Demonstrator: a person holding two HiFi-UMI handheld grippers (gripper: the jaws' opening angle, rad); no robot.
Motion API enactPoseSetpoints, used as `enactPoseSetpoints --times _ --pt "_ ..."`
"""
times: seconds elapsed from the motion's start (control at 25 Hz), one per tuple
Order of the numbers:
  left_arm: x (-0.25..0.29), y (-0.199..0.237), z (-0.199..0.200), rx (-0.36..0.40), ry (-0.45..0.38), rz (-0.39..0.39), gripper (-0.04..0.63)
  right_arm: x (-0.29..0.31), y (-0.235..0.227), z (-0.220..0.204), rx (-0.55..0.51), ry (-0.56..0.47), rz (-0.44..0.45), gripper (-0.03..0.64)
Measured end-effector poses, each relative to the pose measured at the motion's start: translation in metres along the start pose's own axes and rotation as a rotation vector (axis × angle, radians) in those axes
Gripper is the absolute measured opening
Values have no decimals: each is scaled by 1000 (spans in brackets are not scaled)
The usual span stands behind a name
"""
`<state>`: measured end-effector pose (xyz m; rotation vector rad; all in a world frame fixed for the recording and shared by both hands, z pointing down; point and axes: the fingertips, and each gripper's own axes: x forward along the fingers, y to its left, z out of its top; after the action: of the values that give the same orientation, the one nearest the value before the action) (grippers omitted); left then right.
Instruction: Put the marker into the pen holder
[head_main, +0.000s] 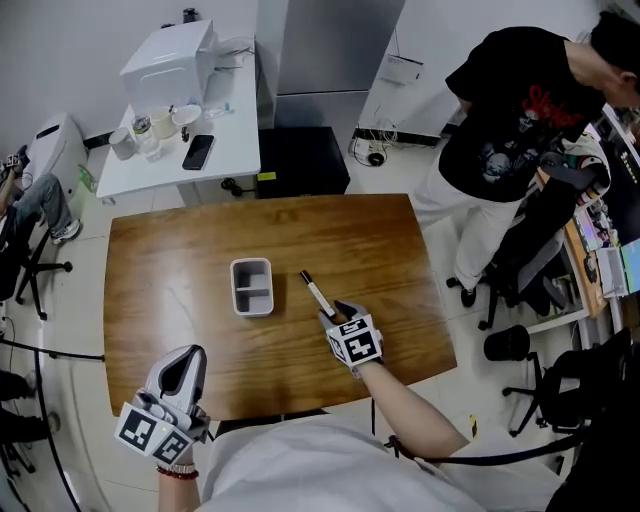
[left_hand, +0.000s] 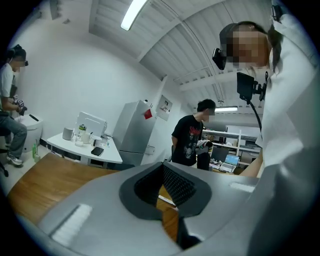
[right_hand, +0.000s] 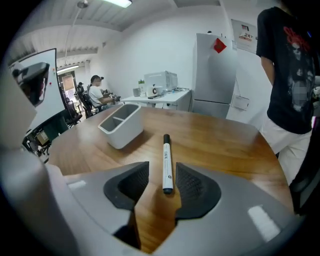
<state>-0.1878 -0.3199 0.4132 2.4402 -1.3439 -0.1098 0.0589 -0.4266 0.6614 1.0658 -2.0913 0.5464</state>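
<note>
Currently I'm at the pick-up step: the marker (head_main: 318, 297) lies flat on the desk (head_main: 380, 240), just to the right of the pen holder (head_main: 251, 287) and not touching it. Nothing has gone into the holder yet, and both of its compartments look empty.

My right claw (head_main: 335, 316) is released, with the jaws spread wide and tilted down over the marker's near end. In the right gripper view the marker (right_hand: 167, 162) sits between the pads and neither one presses on it. It lies a little nearer the right-hand pad.

My left claw (head_main: 188, 358) hangs at the near left corner of the desk. Its jaws are clenched tip to tip on nothing, well clear of the work.

As I judge it, the next move is to settle the right claw a touch lower and squeeze across the barrel. After that I lift, tip the marker upright and carry it left over the holder (right_hand: 120, 125).

Room is generous, with bare wood all round both things. The desk's right edge is well off, and the near edge lies just behind my right wrist.
</note>
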Motion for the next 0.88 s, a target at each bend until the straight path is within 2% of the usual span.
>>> enactPoseSetpoints --times 0.2,0.36,0.52,0.72,0.88 --pt "-8 22 -5 -17 24 14 -8 17 -7 -14 -29 83 -32 132" --pt "-10 29 -1 -16 8 22 -6 28 -11 -18 -34 121 -32 118" --pt "-10 36 -9 -41 26 28 -6 29 -8 -22 -32 128 -20 69" --pt "-7 39 -2 -40 12 19 -6 27 -8 -20 -9 124 -30 66" --pt "-5 38 -1 -39 8 18 -6 13 -6 -6 41 69 -20 66"
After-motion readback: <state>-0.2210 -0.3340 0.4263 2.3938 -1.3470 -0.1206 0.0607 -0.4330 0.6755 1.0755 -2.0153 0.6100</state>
